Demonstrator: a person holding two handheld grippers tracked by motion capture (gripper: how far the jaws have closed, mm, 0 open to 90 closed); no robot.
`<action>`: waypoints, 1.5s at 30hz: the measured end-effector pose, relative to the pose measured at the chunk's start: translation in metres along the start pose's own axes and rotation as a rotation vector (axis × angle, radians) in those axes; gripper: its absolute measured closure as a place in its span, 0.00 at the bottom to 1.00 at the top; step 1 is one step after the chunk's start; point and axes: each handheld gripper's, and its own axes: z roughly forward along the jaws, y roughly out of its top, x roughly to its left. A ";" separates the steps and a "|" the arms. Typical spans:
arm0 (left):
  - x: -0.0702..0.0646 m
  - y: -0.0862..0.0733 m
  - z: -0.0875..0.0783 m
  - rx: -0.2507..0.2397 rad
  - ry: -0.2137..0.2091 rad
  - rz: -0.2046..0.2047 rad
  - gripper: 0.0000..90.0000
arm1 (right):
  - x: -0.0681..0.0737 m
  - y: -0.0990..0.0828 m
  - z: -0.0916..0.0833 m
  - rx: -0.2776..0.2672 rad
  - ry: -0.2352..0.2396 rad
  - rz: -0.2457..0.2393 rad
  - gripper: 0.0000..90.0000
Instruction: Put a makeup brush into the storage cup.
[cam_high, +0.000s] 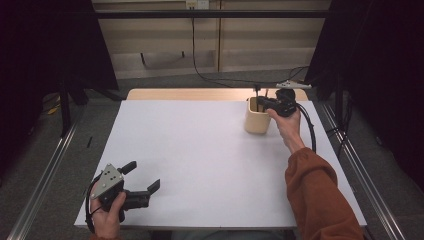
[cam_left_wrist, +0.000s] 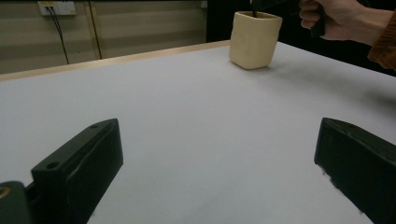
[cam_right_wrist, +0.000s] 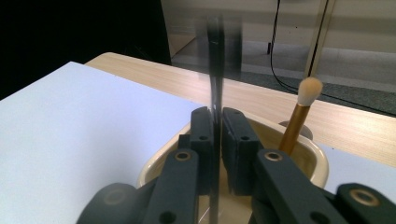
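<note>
A cream cup (cam_high: 257, 120) stands at the far right of the white table (cam_high: 200, 160). A person's right hand holds my right gripper (cam_high: 264, 103) over the cup's mouth. In the right gripper view its jaws (cam_right_wrist: 215, 119) are shut on a thin black brush handle (cam_right_wrist: 215, 60) that stands upright and blurred, its lower end down in the cup (cam_right_wrist: 322, 163). A gold-handled brush with a pale tip (cam_right_wrist: 299, 119) leans inside the cup at the right. My left gripper (cam_high: 144, 176) rests at the near left of the table, open, with bare table between its jaws (cam_left_wrist: 219, 140).
A strip of bare wood (cam_high: 190, 94) runs along the table's far edge behind the white sheet. Metal rails (cam_high: 45, 165) flank the table on both sides. A black cable (cam_high: 307, 125) trails from the right gripper. The cup (cam_left_wrist: 254, 39) appears far off in the left gripper view.
</note>
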 end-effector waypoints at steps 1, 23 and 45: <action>0.000 0.000 0.000 -0.001 0.000 -0.001 0.01 | 0.000 0.000 -0.001 0.000 -0.004 -0.001 0.92; 0.003 0.000 0.003 0.000 -0.003 -0.020 0.01 | 0.009 0.000 -0.005 -0.045 0.052 -0.017 0.30; 0.002 0.000 0.002 0.006 -0.006 0.001 0.01 | 0.012 -0.014 -0.018 -0.064 -0.033 0.004 0.05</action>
